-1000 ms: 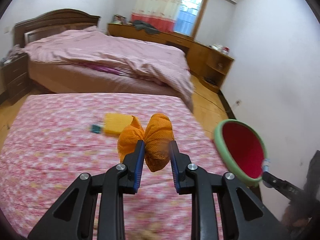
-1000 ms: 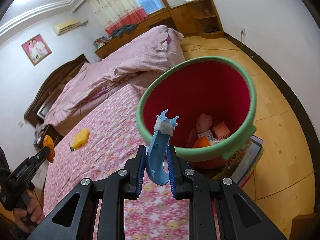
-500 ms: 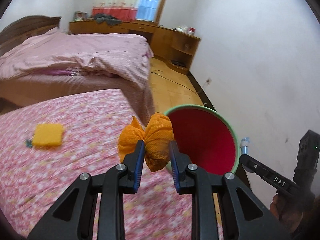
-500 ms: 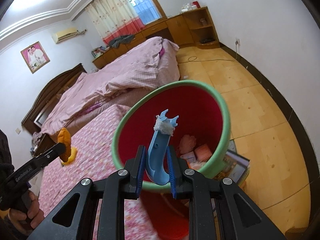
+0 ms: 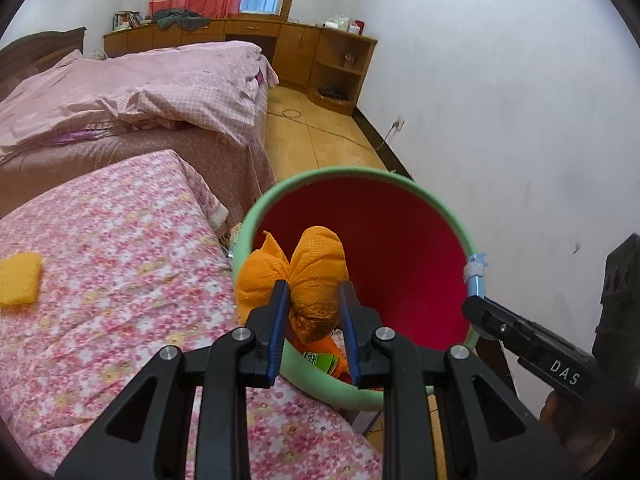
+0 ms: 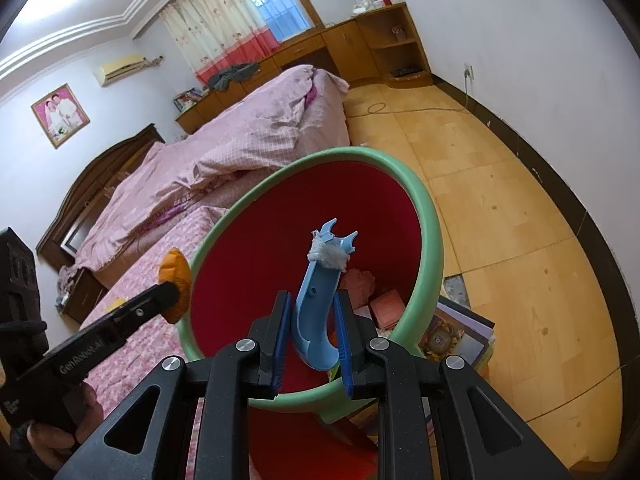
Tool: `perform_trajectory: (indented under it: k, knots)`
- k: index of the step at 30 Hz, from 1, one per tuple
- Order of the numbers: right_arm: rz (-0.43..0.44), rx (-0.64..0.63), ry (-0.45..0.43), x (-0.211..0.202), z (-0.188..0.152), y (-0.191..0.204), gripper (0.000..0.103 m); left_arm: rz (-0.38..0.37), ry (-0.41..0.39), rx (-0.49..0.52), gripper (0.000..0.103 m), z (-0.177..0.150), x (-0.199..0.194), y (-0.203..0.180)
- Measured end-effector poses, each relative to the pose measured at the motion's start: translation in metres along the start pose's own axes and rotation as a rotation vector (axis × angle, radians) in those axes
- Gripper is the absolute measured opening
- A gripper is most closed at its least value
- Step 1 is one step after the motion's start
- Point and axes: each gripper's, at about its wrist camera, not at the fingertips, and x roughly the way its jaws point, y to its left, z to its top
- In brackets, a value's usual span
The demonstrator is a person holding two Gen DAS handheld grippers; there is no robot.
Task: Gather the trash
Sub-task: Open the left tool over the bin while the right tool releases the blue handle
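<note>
My left gripper (image 5: 313,292) is shut on a crumpled orange cloth (image 5: 316,276), held over the near rim of a red bin with a green rim (image 5: 360,172). My right gripper (image 6: 311,304) is shut on a curved blue plastic piece (image 6: 316,300) with white wrap near its forked tip, also held over the red bin (image 6: 424,200). Several bits of trash (image 6: 384,304) lie at the bin's bottom. In the left wrist view the right gripper (image 5: 476,300) shows at the bin's right rim; in the right wrist view the left gripper (image 6: 176,288) shows at its left rim.
A pink flowered tabletop (image 5: 120,248) lies left of the bin, with a yellow sponge (image 5: 18,284) on it. Beyond is a bed with pink covers (image 5: 140,92). Books (image 6: 460,332) lie on the wooden floor beside the bin. A white wall (image 5: 500,100) runs along the right.
My left gripper carried the orange cloth rightward from above the tabletop to the bin's mouth. My right gripper with the blue piece drew closer over the bin.
</note>
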Motion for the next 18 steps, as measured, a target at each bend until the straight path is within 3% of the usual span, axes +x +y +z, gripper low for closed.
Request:
perform_trajectory:
  k: [8,18]
  knots:
    - [-0.005,0.013,0.019,0.009,0.001,-0.007,0.022,-0.017,0.046,-0.015,0.025,-0.007,0.017,0.000]
    - [0.007,0.039,0.024,0.006,0.000,-0.006,0.028,-0.013,0.037,-0.021,0.038,-0.007,0.004,0.000]
